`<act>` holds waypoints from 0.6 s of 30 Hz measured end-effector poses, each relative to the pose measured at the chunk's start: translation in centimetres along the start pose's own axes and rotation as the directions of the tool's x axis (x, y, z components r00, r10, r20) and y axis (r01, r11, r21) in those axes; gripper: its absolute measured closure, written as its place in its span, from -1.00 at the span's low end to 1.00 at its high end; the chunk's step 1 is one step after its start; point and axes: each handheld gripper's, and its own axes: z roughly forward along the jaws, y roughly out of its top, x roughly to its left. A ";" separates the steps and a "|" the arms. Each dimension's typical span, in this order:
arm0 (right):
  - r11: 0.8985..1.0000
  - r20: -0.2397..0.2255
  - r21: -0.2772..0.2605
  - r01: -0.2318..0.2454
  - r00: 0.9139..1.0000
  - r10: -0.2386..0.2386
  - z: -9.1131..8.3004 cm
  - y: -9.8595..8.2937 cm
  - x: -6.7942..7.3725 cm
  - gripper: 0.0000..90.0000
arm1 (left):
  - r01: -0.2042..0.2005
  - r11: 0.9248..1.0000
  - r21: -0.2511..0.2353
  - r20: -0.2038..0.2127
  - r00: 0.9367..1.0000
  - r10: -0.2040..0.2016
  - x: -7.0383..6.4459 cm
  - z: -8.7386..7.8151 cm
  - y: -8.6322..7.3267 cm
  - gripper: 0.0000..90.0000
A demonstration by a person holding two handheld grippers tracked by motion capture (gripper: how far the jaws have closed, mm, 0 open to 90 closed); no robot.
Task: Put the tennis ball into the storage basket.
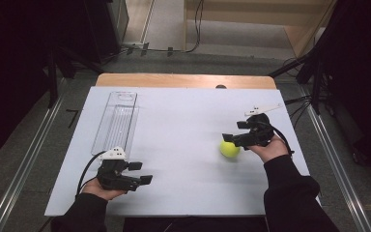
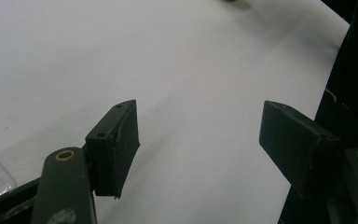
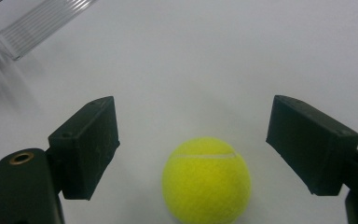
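A yellow tennis ball (image 1: pixel 229 149) (image 3: pixel 206 179) rests on the white table top (image 1: pixel 183 125), right of centre. My right gripper (image 1: pixel 234 138) (image 3: pixel 193 144) is open just behind and over it; the ball lies low between the two jaws without touching either. My left gripper (image 1: pixel 141 173) (image 2: pixel 198 140) is open near the table's front left edge, jaws wide apart over bare white surface, holding nothing. A clear plastic tray (image 1: pixel 116 121) lies lengthwise at the left of the table, and one end of the tray (image 3: pixel 37 25) shows at the top left of the right gripper view.
The white sheet covers a wooden table whose far edge (image 1: pixel 186 80) shows bare. Metal rails (image 1: pixel 24 164) run along the floor on both sides. Dark stands and cables (image 1: pixel 309 101) crowd the right side beyond the table.
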 end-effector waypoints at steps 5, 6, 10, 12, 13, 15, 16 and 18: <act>1.000 0.007 -0.001 0.001 1.000 -0.001 0.0 -0.2 -0.4 -0.67 | -0.006 1.000 0.001 0.004 1.000 0.006 0.0 0.0 0.0 -0.35; 1.000 0.008 -0.002 -0.006 1.000 0.006 0.1 -0.4 -0.5 -0.67 | -0.005 1.000 0.000 0.005 1.000 0.005 0.0 0.1 0.0 -0.35; 1.000 0.004 0.011 -0.013 1.000 0.013 0.5 -0.7 -0.8 -0.67 | -0.006 1.000 0.001 0.002 1.000 0.006 -0.1 0.0 0.0 -0.35; 1.000 0.005 0.011 -0.014 1.000 0.014 0.6 -0.8 -0.8 -0.67 | -0.005 1.000 0.002 0.002 1.000 0.005 -0.1 0.0 0.0 -0.35; 1.000 0.005 0.013 -0.018 1.000 0.018 0.8 -1.0 -0.9 -0.67 | -0.006 1.000 0.005 0.002 1.000 0.006 -0.1 0.0 0.0 -0.35; 1.000 0.010 0.011 -0.014 1.000 0.014 1.0 -1.1 -1.0 -0.67 | -0.007 1.000 0.003 0.003 1.000 0.007 -0.1 0.1 0.0 -0.35; 1.000 0.010 0.011 -0.014 1.000 0.014 1.0 -1.1 -1.0 -0.67 | -0.007 1.000 0.003 0.003 1.000 0.007 -0.1 0.1 0.0 -0.35; 1.000 0.008 0.011 -0.022 1.000 0.022 1.2 -1.3 -1.1 -0.67 | -0.006 1.000 0.002 0.004 1.000 0.006 -0.1 0.0 0.0 -0.35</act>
